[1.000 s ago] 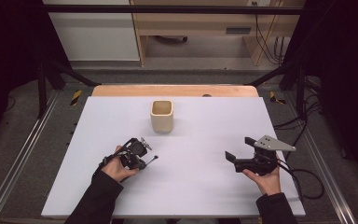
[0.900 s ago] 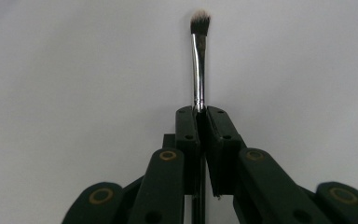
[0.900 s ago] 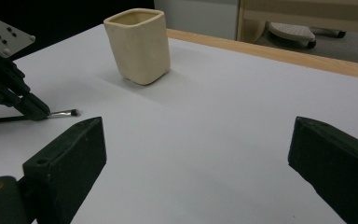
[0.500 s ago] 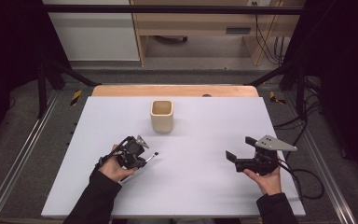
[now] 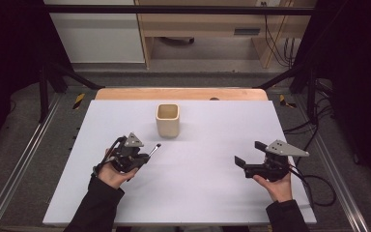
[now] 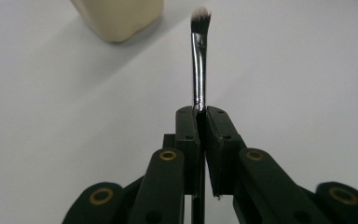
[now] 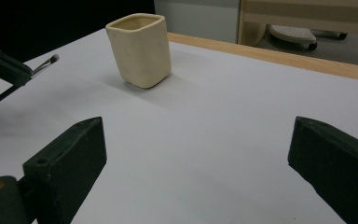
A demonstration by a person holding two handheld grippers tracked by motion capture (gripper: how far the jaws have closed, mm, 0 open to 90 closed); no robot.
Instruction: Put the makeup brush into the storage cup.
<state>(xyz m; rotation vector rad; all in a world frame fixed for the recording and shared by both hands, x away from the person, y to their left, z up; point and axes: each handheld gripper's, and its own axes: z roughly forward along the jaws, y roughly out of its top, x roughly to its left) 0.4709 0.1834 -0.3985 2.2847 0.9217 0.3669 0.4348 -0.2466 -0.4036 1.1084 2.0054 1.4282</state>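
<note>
Near the one cream cup (image 5: 167, 120): one small brush (image 6: 198, 60), pinched by the left tool (image 5: 145, 156), bristles pointing toward the cup, held above the white surface (image 5: 203, 193). Right tool (image 5: 245, 166) spread, holding nothing, well apart from the cup.

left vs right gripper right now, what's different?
The left gripper has its jaws shut on a small makeup brush; the right gripper has its jaws wide apart with nothing between them. The left gripper points up toward the cream cup; the right gripper points across the table. Both are hand-held above the white table.
</note>
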